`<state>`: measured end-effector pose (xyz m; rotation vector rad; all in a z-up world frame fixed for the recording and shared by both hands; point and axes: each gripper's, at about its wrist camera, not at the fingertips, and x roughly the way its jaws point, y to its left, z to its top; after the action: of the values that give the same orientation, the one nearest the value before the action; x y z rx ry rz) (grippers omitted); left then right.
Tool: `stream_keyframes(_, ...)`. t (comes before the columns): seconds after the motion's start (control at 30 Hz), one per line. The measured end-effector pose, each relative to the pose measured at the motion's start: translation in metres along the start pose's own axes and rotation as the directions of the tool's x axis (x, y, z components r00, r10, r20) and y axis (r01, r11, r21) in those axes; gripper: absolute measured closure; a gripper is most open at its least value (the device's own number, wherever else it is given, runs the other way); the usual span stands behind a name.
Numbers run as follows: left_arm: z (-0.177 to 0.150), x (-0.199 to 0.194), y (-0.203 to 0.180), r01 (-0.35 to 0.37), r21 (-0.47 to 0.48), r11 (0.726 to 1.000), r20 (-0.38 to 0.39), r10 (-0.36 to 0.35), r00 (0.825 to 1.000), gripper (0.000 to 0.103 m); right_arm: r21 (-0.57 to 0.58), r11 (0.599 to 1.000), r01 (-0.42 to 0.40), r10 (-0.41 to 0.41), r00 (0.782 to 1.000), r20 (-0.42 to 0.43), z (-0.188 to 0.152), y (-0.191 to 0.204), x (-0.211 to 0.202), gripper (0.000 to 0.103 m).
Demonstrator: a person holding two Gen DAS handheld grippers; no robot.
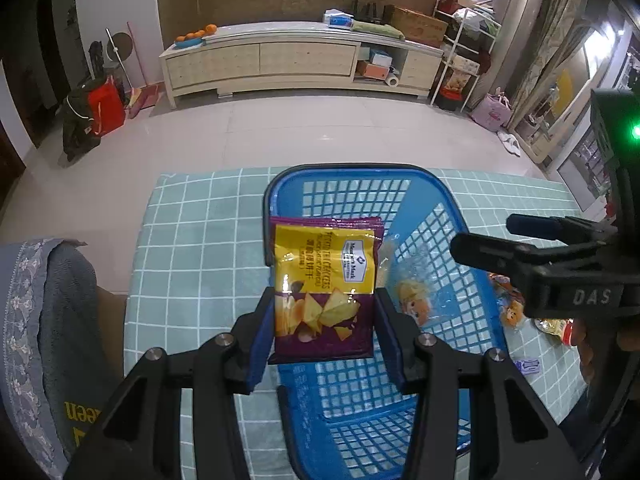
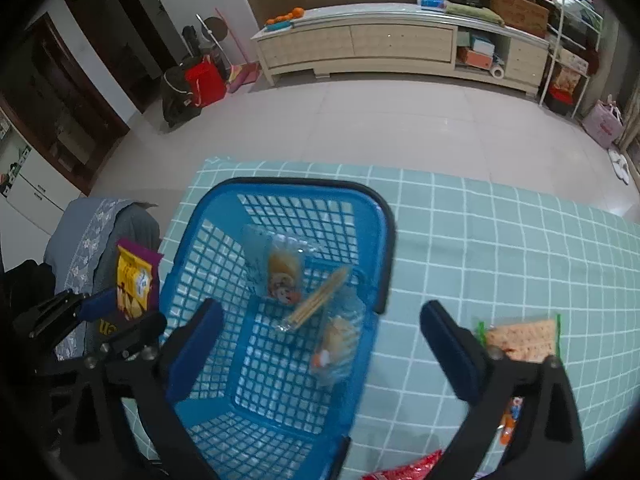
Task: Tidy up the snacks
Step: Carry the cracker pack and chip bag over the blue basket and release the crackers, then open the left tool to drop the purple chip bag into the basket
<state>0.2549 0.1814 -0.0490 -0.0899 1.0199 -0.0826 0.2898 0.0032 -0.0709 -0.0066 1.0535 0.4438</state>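
your left gripper (image 1: pixel 324 320) is clamped on a purple and yellow cracker bag (image 1: pixel 324 288), its blue pads (image 1: pixel 264 344) pressing the bag's two sides at the lower centre of the left wrist view. the bag hangs upright over the near left part of the blue basket (image 1: pixel 452 216), which sits on a teal checked tablecloth (image 1: pixel 192 240). your right gripper (image 2: pixel 320 348) stands wide apart with nothing between the pads, hovering over the basket's near right rim in the right wrist view. inside the basket lie three clear packets: one with an orange cartoon print (image 2: pixel 280 272) near the middle, a packet of thin sticks (image 2: pixel 320 300) lying diagonally beside it, and another printed packet (image 2: pixel 336 340) toward the lower right. on the cloth at the right edge of that view, a pale orange cracker packet (image 2: pixel 524 340) lies just behind the right finger, and a red wrapper (image 2: pixel 416 468) shows at the bottom.
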Motion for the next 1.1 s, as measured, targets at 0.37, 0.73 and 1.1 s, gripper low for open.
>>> stream_keyframes(0.37,0.01,0.001,-0.025,0.019,0.044,0.999,0.004,-0.019,1.0,0.059,-0.032,0.999,0.041,-0.041,0.999,0.02,-0.012,-0.022,-0.014,0.0)
stream_keyframes(0.73,0.033,0.031,-0.044,0.037,0.093,0.995,-0.004,-0.037,0.999,0.058,-0.037,0.998,0.06,-0.059,0.998,0.024,-0.013,-0.046,-0.009,0.0)
stream_keyframes(1.1,0.051,0.055,-0.049,0.024,0.1,0.995,-0.017,-0.023,1.0,0.036,-0.002,0.998,0.062,-0.062,0.997,0.049,-0.011,-0.067,-0.014,0.0)
